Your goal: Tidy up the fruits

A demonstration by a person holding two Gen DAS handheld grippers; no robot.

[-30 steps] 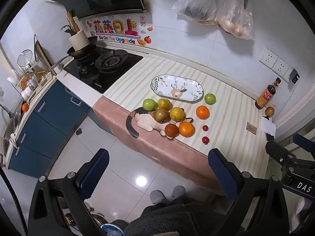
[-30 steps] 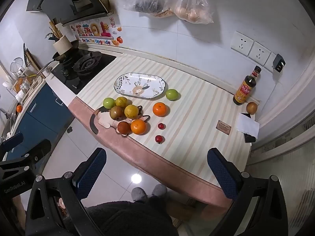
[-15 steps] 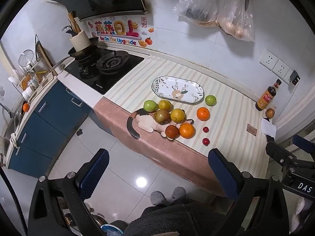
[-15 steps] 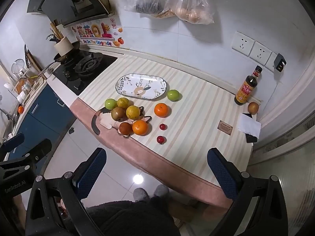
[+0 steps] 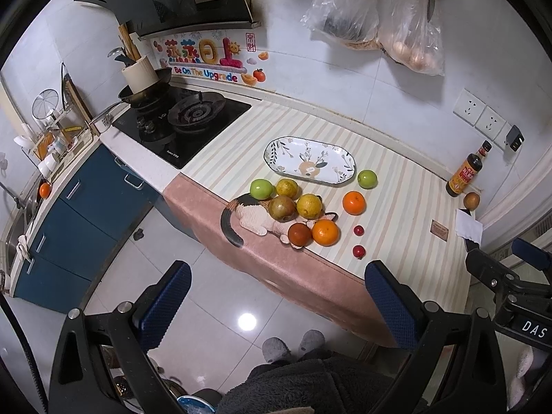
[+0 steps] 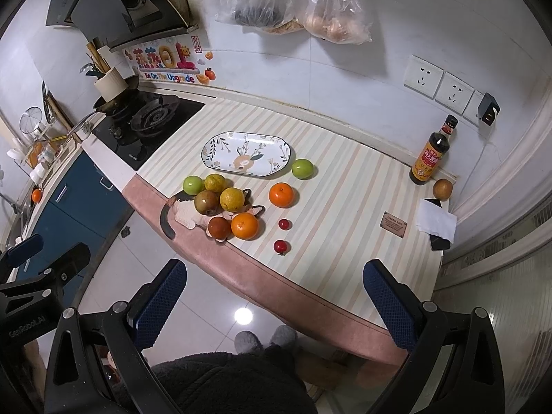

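Striped counter (image 5: 407, 186) fills mid-frame, with your fruits (image 5: 296, 207) clustered at centre just below the empty plate (image 5: 309, 160). Both your left gripper (image 5: 276, 307) and right gripper (image 6: 272, 305) hang spread wide, holding nothing, low in frame above the floor.

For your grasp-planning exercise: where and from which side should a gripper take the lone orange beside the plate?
Grip the lone orange across its widest middle, coming from above. It is round and sits apart from the plate and the fruit cluster, so there looks to be room for a finger on either side.
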